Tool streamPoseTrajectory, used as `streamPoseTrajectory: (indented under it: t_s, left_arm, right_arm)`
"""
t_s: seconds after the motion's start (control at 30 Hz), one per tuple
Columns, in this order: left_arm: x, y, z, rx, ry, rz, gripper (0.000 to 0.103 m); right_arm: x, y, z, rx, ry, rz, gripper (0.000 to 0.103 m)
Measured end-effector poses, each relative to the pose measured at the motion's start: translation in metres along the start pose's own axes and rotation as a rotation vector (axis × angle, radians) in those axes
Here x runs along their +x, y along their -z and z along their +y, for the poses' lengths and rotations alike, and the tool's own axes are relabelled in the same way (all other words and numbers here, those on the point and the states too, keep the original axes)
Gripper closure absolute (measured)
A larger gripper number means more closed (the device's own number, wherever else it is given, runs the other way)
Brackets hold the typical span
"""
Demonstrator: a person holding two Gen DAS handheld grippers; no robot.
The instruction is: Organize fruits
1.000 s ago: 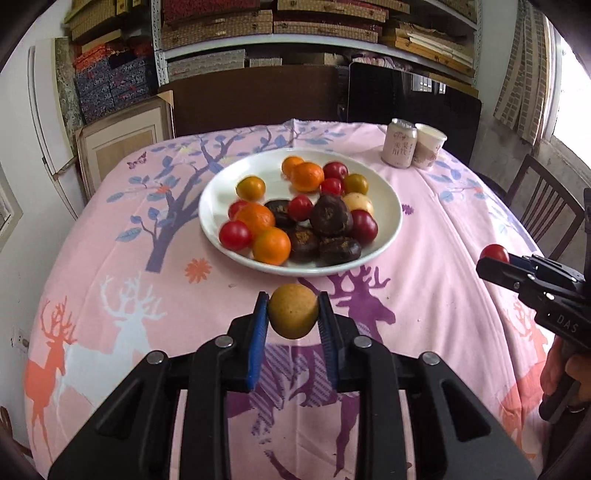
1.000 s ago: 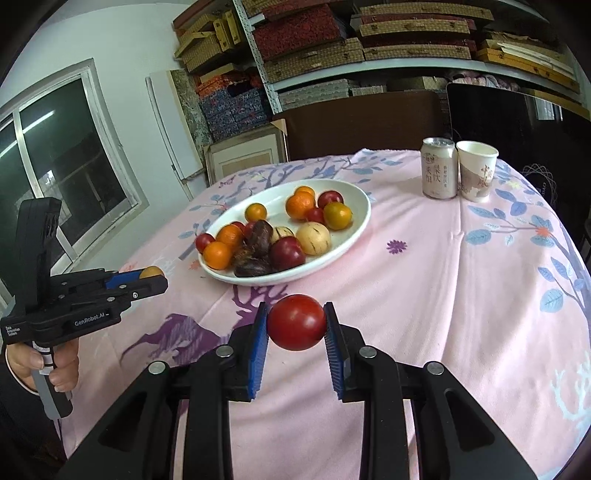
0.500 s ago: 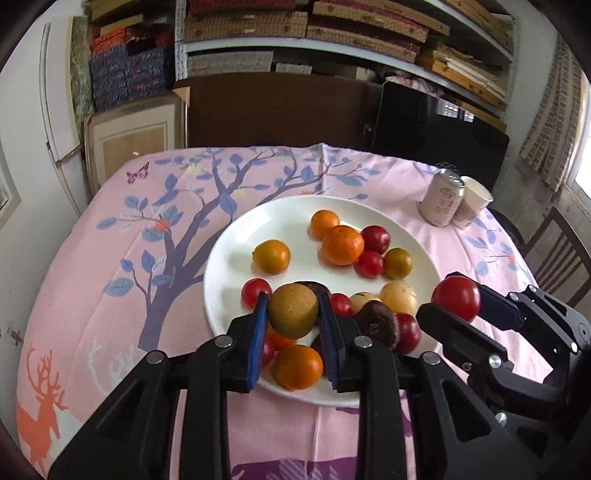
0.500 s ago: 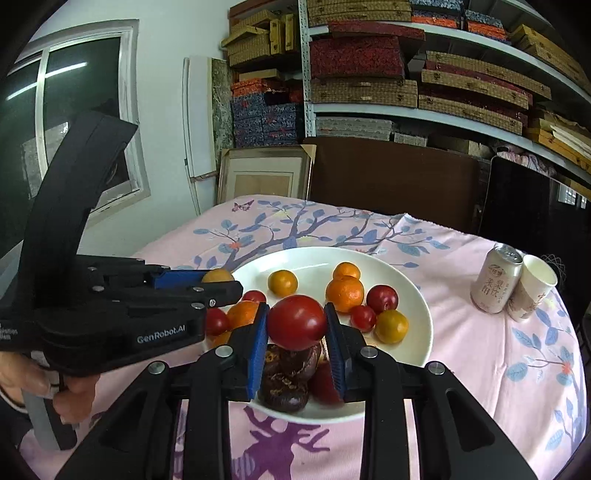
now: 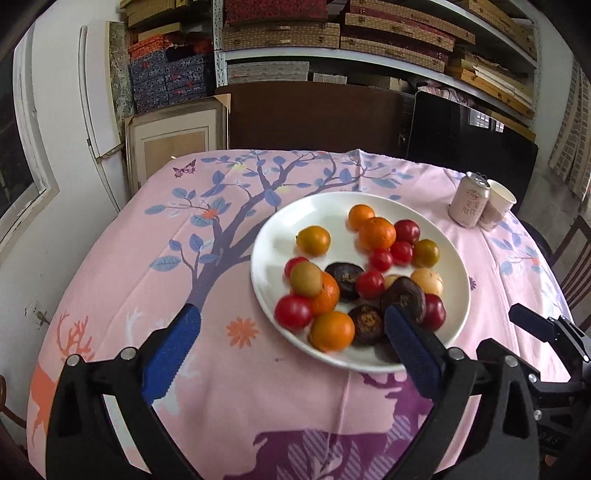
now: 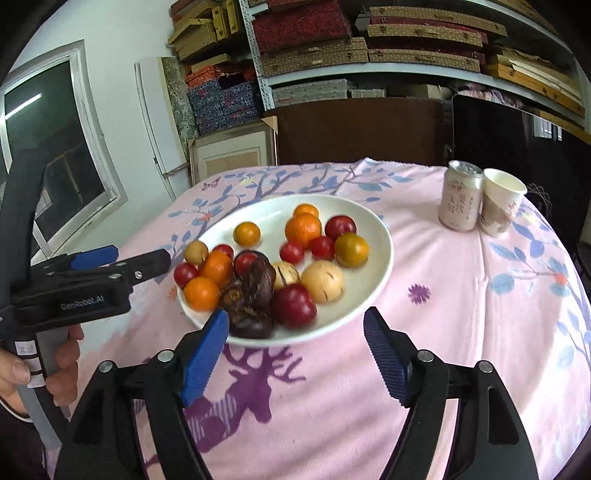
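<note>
Red, orange, yellow and dark-brown fruits [image 5: 376, 233] fill a white plate [image 5: 271, 236] on pink tree-and-deer-patterned tablecloth [image 5: 155, 258].

Can [image 5: 468, 204] and paper cup [image 5: 498, 205] touching, far right on pink tablecloth [image 5: 184, 280]. Shelves [image 5: 332, 33] of boxes, framed board [image 5: 173, 142] behind table.

The surface [image 5: 155, 280] wears a pink cloth printed with a blue-leaved tree and deer. A white plate [image 5: 266, 236] of fruit sits on it right of centre. At the far right corner a can [image 5: 468, 205] and a paper cup [image 5: 498, 206] stand touching.
</note>
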State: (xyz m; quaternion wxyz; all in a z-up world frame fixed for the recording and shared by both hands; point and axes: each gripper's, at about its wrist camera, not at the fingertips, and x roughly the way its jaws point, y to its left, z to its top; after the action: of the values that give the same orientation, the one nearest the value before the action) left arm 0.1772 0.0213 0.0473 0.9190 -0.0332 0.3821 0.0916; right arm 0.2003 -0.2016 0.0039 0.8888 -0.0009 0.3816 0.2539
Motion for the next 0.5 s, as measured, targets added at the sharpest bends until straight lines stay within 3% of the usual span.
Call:
streamPoseTrajectory:
  t_s: [0.13,0.33,0.5]
  left_arm:
    - [-0.021,0.029,-0.009,0.032,0.011,0.016,0.005]
    - [-0.048,0.064,-0.012,0.032,0.035,0.023,0.005]
    - [-0.067,0.085,-0.012,0.034,0.03,0.009,0.005]
  right_arm:
    - [-0.02,0.033,0.0,0.024,0.011,0.064,0.016]
    - [-0.058,0.069,0.003,0.011,0.098,0.045,0.006]
    - [-0.077,0.084,-0.001,0.017,0.097,0.041,0.004]
